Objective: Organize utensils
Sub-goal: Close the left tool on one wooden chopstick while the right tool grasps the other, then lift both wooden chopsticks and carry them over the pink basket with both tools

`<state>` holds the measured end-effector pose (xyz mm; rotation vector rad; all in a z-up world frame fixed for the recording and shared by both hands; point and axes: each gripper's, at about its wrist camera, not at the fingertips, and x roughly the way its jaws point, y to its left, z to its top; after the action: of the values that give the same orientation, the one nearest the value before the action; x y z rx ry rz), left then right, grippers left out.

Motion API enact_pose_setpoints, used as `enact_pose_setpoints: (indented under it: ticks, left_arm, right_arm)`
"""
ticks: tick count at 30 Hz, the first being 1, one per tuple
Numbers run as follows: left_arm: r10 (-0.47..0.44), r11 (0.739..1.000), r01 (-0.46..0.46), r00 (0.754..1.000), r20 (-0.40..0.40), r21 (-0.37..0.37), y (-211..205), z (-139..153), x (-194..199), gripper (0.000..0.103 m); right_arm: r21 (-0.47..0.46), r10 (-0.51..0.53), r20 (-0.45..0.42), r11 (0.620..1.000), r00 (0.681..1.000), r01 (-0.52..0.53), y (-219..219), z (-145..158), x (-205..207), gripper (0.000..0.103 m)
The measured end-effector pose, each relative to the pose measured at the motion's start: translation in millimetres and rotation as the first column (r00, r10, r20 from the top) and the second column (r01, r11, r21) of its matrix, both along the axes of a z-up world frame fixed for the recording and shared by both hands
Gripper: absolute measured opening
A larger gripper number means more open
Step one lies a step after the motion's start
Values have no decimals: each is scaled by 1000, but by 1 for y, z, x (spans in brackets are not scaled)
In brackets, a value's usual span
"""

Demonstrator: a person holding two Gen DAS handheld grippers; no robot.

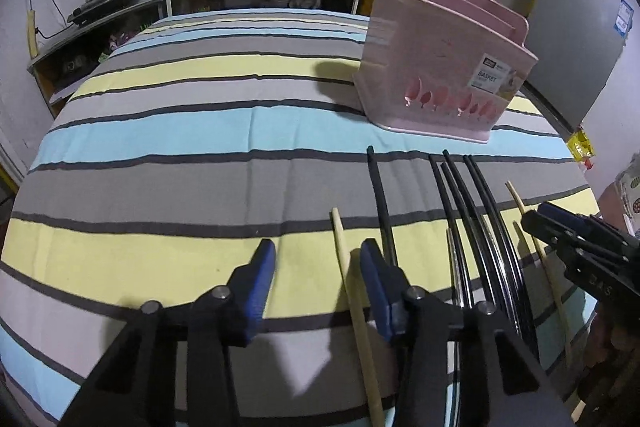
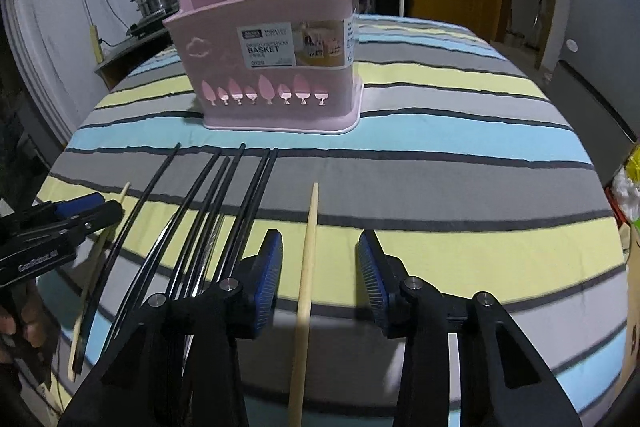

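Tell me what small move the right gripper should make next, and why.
Probably lower the right gripper straight down and close its fingers on the wooden chopstick. That chopstick already lies between the open fingers, apart from the black chopsticks, and nothing is held yet. The pink chopstick basket stands just ahead on the striped cloth, a short carry away.

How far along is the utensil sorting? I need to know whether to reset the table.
Nothing looks done: no utensil shows above the rim of the pink basket, though its inside is hidden. In hand: nothing; the right gripper is open around a wooden chopstick, and the left gripper is open beside another wooden chopstick. Left: the black chopsticks and all the wooden ones on the striped cloth.
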<state>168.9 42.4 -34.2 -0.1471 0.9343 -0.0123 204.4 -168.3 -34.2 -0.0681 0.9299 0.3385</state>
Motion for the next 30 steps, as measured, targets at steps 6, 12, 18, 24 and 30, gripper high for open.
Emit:
enact_pose_setpoints:
  ticks: [6,12,18,24,30]
  left_arm:
    - [-10,998,12,999,-30,58,-10,1,7,36]
    - [-33,994,37,998,-47,100,-21,3,9,16]
    - [-49,996,52,998,-51,70,-20,7,9,6]
    - [-70,998,70,997,-17,9,-16,25,8,6]
    - [-102,995,102,994,39,-4,-16,57,4,6]
  right_arm:
    - [-32,5,-18,999,1000,-6,5,0,14,32]
    - [-56,13,-28,998,1000,-14,13,0,20,8]
    - [-26,21,-35,999,999,-22,15,5,20,5]
    - [15,14,-10,1000,1000,-14,9,24,18,5]
    - [44,15,41,999,999,-17,5,53,13,5]
